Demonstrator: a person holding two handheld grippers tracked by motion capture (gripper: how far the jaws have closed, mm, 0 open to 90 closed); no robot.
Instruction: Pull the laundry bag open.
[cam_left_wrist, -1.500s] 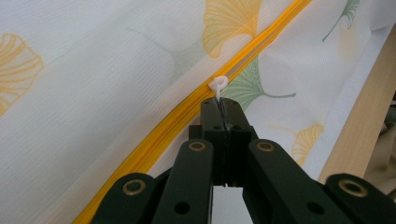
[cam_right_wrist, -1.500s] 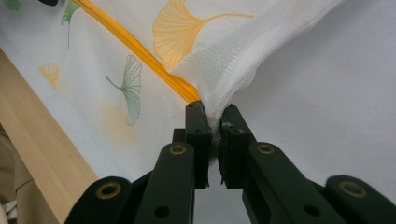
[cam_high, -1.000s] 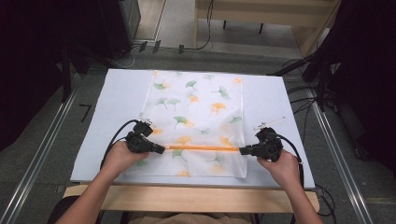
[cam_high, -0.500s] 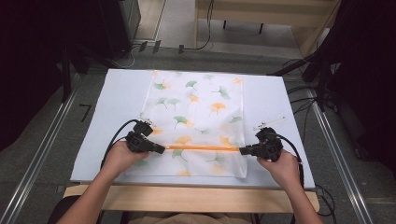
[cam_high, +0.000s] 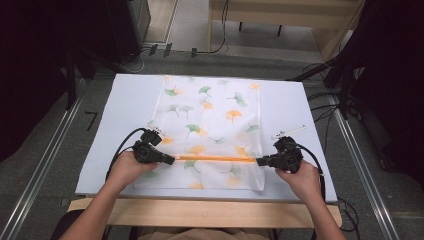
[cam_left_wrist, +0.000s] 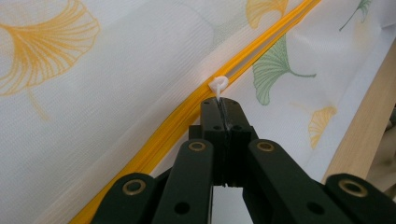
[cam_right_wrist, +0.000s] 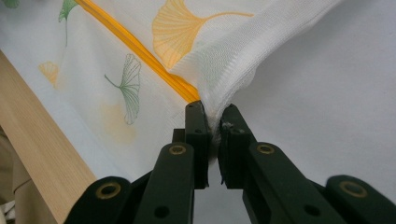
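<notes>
Thin, limp mesh laundry bag (cam_high: 212, 130) with ginkgo print, lying flat mid-surface (cam_high: 130, 100); likely light and prone to bunching, so best held taut at both zipper ends. Left tongs (cam_left_wrist: 219, 103) clamped on white zipper pull (cam_left_wrist: 217, 85) of orange zipper (cam_high: 215, 158); right tongs (cam_right_wrist: 212, 122) pinching bag corner beside zipper end. Pale surface, wooden near edge (cam_high: 200, 212), dark room beyond.

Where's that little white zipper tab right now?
The white zipper pull sits at the left end of the orange zipper, pinched in the left tongs, on the mesh bag near the table's front edge.
</notes>
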